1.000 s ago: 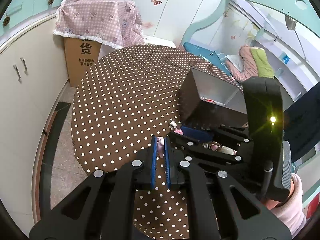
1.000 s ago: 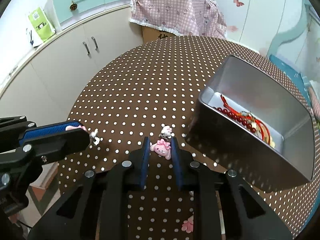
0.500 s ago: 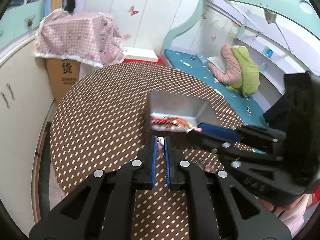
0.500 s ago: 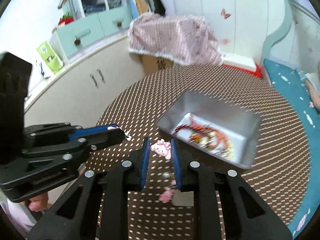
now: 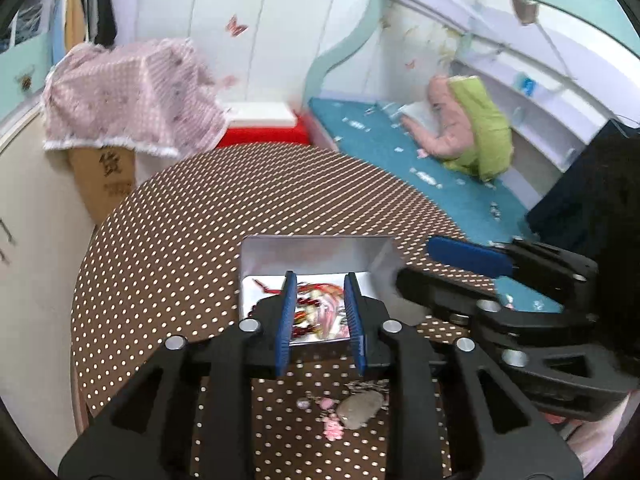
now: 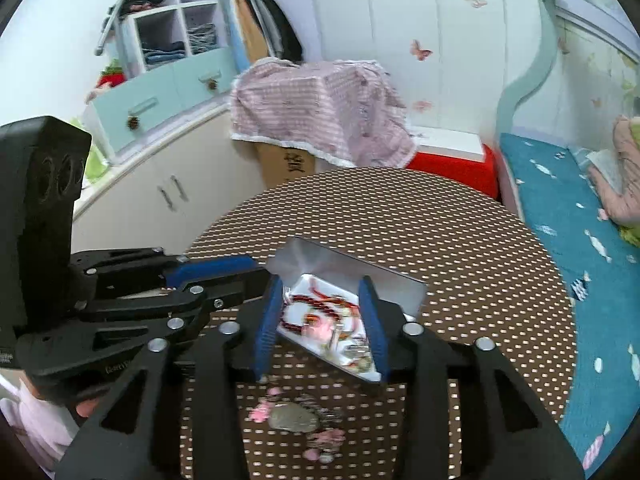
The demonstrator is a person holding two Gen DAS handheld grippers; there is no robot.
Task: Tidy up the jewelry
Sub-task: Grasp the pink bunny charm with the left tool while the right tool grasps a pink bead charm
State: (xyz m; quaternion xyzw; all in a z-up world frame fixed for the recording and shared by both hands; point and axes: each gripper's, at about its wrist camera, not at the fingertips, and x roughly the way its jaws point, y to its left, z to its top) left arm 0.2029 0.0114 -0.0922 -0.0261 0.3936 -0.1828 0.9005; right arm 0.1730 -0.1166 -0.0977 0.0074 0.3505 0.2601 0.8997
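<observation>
Both grippers, left (image 5: 320,312) and right (image 6: 322,320), now hang spread and empty above the tin (image 5: 312,256); the pink charms they pinched a second ago have dropped in. More trinkets (image 6: 292,420) lie just before the tin.

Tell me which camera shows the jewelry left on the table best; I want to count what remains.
The right wrist view: the loose pieces lie unobstructed between that gripper's arms, though blurred. The left wrist view shows the same cluster smaller, lower and partly hidden.
</observation>
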